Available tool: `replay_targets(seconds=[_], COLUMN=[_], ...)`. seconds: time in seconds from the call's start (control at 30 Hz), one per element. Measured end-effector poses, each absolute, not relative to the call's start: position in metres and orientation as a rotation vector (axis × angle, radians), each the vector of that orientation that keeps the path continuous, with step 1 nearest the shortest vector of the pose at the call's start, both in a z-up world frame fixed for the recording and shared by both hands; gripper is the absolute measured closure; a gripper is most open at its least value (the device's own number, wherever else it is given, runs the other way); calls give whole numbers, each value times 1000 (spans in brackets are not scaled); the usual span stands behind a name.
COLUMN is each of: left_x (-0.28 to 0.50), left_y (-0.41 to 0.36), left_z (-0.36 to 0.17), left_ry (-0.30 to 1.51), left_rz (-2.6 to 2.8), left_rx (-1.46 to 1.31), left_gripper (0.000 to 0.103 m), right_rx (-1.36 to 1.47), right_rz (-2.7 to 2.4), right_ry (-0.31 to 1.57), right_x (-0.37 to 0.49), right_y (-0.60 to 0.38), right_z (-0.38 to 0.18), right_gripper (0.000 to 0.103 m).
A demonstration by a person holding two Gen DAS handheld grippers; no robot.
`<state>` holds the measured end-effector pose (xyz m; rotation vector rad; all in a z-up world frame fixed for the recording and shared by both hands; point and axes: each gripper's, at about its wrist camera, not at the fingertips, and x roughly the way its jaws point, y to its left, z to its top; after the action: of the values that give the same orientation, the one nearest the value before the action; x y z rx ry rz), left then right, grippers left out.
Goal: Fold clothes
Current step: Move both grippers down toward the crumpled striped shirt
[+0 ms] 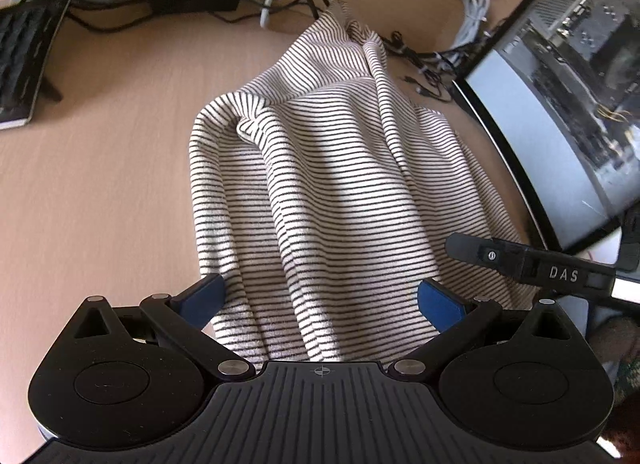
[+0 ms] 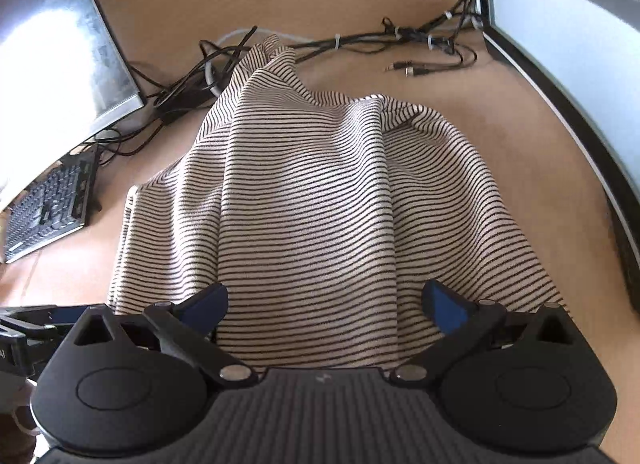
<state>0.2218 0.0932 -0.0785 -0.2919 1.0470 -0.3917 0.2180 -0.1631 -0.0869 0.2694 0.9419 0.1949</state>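
The desk (image 1: 100, 184) carries one striped garment (image 1: 340, 192), lying rumpled through the middle of both views and running from about 12 o'clock down to 6 o'clock, where its near edge passes between the fingers of each gripper. The biggest risk is the cloth itself — it is bunched in long ridges and part-doubled on its left side, so a pinch taken here may well catch two layers or only one ridge, and the fold would come out crooked. Next, the two monitors: one curved screen (image 2: 580, 76) stands at 2 o'clock in the right wrist view and another (image 2: 52, 44) at 10 o'clock, both near the garment, so a wide sweep could strike them. The one keyboard (image 2: 52, 212) at 9 o'clock is a lesser hazard. Smaller still, the tangle of cables (image 2: 400, 36) — too many to count — touches the garment's far tip at 12 o'clock, and dragging the cloth could snag it. The left gripper (image 1: 322, 296) has its blue fingers spread wide with cloth lying between them, not clamped; the right gripper (image 2: 326, 300) stands the same way, spread over the hem, gripping nothing. That makes two grippers, each showing two fingers.
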Motion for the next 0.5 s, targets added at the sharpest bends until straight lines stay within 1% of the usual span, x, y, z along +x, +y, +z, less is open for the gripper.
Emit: replay_targets(seconds=[0.27,0.43,0.5], left_x=[202,195,187], left_y=[121,137,140], left_z=[-77,-73,-71], left_ry=[1090,1106,1089], left_rz=[-496,-554,-569], left_rx=[-291,-410,-409], left_gripper=[0,0,0], right_rx=[320,358,419], right_rz=[128,92,97], right_ry=[939,924,921], right_x=[188,186,187], right_y=[-146,-145,-154], right_z=[-85,-85,-84], right_gripper=[0,0,0])
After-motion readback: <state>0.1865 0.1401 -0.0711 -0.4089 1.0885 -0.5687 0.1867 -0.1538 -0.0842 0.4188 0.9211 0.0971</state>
